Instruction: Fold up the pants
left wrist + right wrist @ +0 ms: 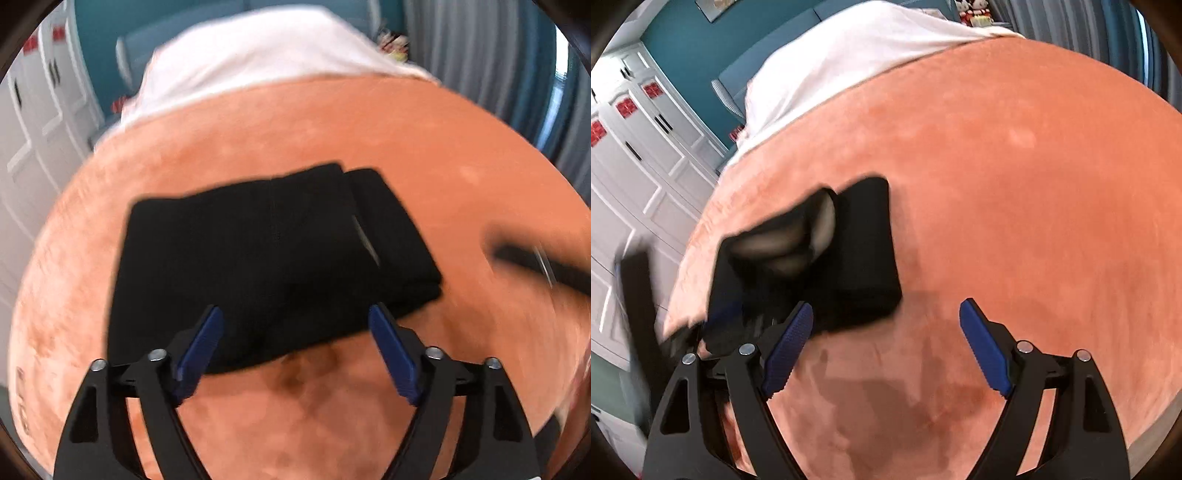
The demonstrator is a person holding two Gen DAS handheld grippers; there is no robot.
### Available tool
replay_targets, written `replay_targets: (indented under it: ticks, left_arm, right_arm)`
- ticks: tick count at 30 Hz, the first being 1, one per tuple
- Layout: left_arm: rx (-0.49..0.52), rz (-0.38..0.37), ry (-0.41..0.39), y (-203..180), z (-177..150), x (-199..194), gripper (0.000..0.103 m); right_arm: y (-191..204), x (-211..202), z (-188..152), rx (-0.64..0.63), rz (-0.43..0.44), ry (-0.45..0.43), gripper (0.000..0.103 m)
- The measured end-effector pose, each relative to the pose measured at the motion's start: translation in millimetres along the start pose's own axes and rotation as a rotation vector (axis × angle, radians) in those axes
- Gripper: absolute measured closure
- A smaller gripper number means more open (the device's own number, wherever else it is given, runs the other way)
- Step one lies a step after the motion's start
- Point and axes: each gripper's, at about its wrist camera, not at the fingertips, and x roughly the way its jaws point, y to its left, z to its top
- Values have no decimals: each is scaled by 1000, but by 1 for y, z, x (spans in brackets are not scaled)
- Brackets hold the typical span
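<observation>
- Black pants [266, 251] lie folded on the orange blanket [406, 140]
- Left gripper [295, 332] over pants' near edge, fingers apart, nothing between
- Right gripper [886, 328] beside pants, fingers apart, empty

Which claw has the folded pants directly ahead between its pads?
The left claw: the black pants fill its gap. The right claw frames mostly orange blanket.

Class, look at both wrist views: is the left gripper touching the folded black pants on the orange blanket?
Cannot tell. In the left wrist view the left gripper stands open over the near edge of the black pants, nothing pinched, but blur and overlap hide any gap above the orange blanket.
</observation>
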Motion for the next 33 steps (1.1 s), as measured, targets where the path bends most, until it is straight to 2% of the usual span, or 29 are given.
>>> replay_targets:
  ticks: [2,5,9,11,13,14,16,17,19,20,21,22,23,24,25,26,28,30,31,33]
  left_arm:
    - [26,22,-31,4,-11,-18,19]
    - [-8,41,-22,26,-21,-32,19]
    - [-126,34,63,67,-27,-31,19]
    - [-187,23,78,87,-27,-30,19]
    - [-222,32,93,103,-26,-28,19]
    - [-233,40,98,108,-26,-27,19]
    - [-241,56,111,117,-24,-24,19]
    - [-241,61,111,119,-24,-24,19]
    - [-236,68,114,124,-23,-21,19]
    - [-235,76,117,126,-22,-18,19]
    - [-236,79,120,130,-22,-15,19]
    - [-239,82,129,131,-22,-10,19]
    - [-246,79,139,131,-21,-6,19]
    - [-253,72,146,132,-20,-3,19]
    - [-265,60,158,134,-20,2,19]
    - [-273,54,166,134,-19,5,19]
    - [-285,53,173,136,-19,7,19]
    - [-294,50,179,138,-21,10,19]
    - [-298,46,185,139,-22,12,19]
    - [-303,43,196,139,-23,14,19]
  right_arm:
    - [10,8,20,-18,60,-3,14]
    - [32,41,38,-64,128,70,14]
    - [61,87,50,-110,163,151,15]
    - [71,113,52,-99,169,192,14]
    - [76,150,46,-97,143,301,46]
    - [77,159,39,-101,129,336,68]
    - [91,158,38,-139,120,338,76]
    - [99,146,44,-167,136,307,78]
    - [111,105,63,-211,166,186,78]
    - [112,90,71,-233,150,134,78]
    - [106,82,76,-260,87,90,89]
    - [98,86,77,-279,17,84,92]
    - [83,103,75,-293,-71,133,90]
    - [57,135,65,-275,-153,256,90]
    - [43,148,57,-243,-156,311,90]
    - [32,148,50,-200,-116,309,90]
    - [36,123,55,-178,-69,228,88]
    - [41,110,60,-133,21,195,70]
    - [47,108,64,-125,72,196,64]
    - [57,111,72,-135,118,205,44]
